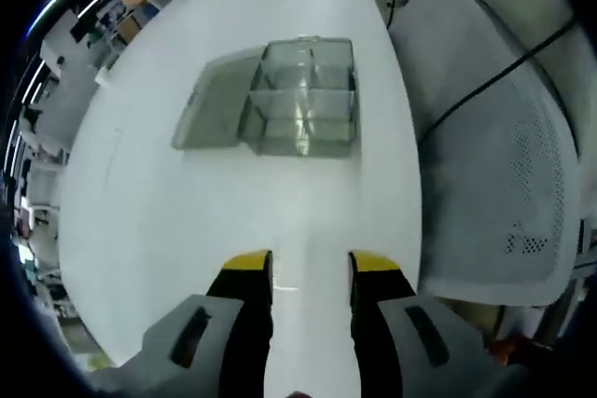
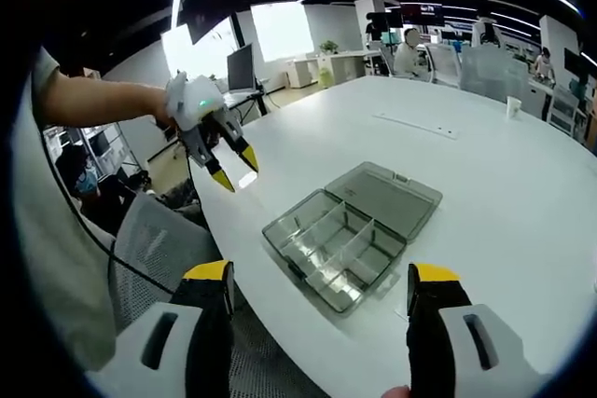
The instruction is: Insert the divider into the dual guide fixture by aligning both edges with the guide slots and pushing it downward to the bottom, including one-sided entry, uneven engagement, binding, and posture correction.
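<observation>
Between the jaws, a clear compartment box point(image 2: 338, 247) lies open with dividers point(image 2: 357, 245) inside.

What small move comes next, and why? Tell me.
Probably bring the right gripper down toward the clear compartment box. The box lies open on the white table with its lid flat, and both grippers are open, empty and apart from it.

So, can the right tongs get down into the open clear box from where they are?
Probably yes: the right tongs are open and empty, the clear box lies lid-open just ahead on the white table, and the left tongs hang off to the side.
</observation>
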{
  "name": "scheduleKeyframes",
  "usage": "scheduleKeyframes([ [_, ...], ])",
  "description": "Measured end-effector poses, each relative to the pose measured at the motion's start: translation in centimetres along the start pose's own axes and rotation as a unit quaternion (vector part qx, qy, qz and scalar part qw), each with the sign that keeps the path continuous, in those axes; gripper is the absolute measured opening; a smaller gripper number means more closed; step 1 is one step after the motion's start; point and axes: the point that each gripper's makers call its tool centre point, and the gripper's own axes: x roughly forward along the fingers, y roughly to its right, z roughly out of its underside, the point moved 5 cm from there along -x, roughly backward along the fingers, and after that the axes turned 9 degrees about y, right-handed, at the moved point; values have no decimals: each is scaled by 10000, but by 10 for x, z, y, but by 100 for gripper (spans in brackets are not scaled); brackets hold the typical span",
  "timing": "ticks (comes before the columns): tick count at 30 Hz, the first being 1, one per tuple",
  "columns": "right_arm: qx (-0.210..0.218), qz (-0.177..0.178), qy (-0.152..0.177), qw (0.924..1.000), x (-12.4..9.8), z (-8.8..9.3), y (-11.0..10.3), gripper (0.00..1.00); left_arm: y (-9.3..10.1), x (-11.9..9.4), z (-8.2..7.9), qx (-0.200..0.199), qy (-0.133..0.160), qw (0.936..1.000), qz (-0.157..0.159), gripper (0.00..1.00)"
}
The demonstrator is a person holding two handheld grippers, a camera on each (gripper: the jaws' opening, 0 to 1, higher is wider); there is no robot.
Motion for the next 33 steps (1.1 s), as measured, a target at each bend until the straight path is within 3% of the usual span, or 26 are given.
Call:
scheduleKeyframes([
  [33, 190, -246, 379, 9988, 0, -16, -7, 67, 22, -17, -65, 338, 465, 9974, -432, 29],
])
